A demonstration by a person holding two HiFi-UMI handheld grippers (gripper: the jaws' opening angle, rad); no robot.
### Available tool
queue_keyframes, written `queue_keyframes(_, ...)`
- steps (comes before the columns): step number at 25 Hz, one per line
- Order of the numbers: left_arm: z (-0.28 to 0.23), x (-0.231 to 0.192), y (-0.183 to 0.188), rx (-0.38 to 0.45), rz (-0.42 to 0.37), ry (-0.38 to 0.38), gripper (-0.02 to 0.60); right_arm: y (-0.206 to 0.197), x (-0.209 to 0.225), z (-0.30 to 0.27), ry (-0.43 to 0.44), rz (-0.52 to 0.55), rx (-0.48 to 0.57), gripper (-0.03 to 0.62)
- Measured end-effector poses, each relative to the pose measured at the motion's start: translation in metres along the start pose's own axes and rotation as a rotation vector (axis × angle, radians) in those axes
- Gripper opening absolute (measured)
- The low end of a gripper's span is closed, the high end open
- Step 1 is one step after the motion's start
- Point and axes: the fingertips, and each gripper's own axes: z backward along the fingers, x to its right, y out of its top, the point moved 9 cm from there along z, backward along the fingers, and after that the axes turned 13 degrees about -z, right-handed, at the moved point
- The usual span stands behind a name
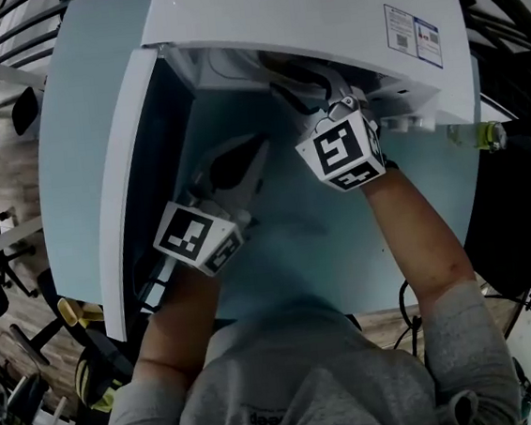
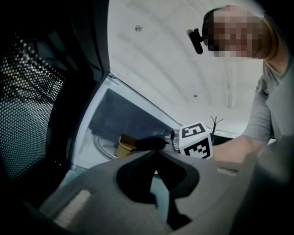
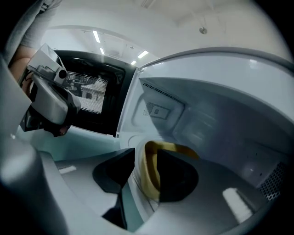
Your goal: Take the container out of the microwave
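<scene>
The white microwave point(image 1: 321, 22) stands on a teal table with its door point(image 1: 120, 175) swung open to the left. Inside it, a yellow container point(image 3: 151, 176) sits on the turntable; the left gripper view shows the container point(image 2: 124, 146) too. My right gripper point(image 3: 147, 176) reaches into the cavity, tilted downward. Its jaws stand wide on either side of the container's near wall, with a gap at the left jaw. My left gripper point(image 2: 156, 160) hovers level in front of the opening, beside the door. Its jaws meet at the tips with nothing between them.
The door's dark mesh window point(image 2: 32, 105) is close on the left of my left gripper. A clear bottle point(image 1: 474, 136) lies at the table's right edge beside the microwave. Bare teal tabletop point(image 1: 288, 242) stretches between the microwave and the person. Chairs stand on the floor at left.
</scene>
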Motion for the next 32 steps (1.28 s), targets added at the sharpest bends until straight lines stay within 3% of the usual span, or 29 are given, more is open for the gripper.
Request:
queue_keyframes(14,-0.001,-0.004,-0.005,0.004,0.000,-0.008,0.028,-0.009,0.003,-0.014,-0.009,0.065,-0.060,0.119)
queue_keyframes(19,-0.001,-0.002,-0.003,0.015,0.001,-0.010,0.028,-0.009,0.006,-0.013,-0.013,0.075,-0.070,0.032)
queue_keyframes(32,0.003,0.008,0.007,0.030,-0.010,-0.016,0.028,0.004,-0.003,0.002,0.053,0.062,-0.062,0.020)
